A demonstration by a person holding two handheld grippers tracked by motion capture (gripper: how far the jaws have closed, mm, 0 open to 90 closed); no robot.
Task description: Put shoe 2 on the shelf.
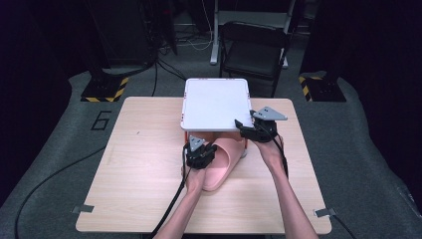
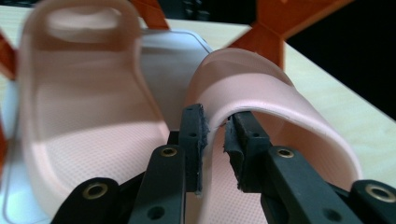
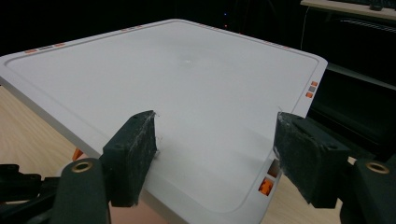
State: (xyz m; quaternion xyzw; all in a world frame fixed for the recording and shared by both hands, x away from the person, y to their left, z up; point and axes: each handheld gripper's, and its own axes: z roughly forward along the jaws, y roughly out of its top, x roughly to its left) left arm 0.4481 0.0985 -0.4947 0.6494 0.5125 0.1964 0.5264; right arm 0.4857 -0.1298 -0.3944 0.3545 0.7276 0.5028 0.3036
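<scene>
A wooden table [image 1: 149,164] is seen from the high view, with a white, round-cornered shelf board [image 1: 215,103] raised on orange legs [image 2: 275,28] at its far middle. Two pink slippers are lodged partly beneath this board. The right-hand slipper [image 1: 219,167] is seen in the high view projecting from under the board's near edge toward the person, its long axis running roughly from far to near and slightly leftward, with the heel end nearest the person. In the left gripper view the strap of this slipper [image 2: 261,93] arches to the right, and the second slipper [image 2: 88,107] is laid parallel just beside it, toe end pointed away under the board. The left gripper [image 2: 214,140] is clenched on the inner edge of the strap, the thin pink rim being pinched between the two black pads [image 2: 194,135]. The right gripper [image 3: 215,158] is held at the board's near right corner, its jaws spread wide and released, with the white surface lying between them; whether a pad touches the board cannot be told. A black chair [image 1: 254,50] is seen beyond the table.
</scene>
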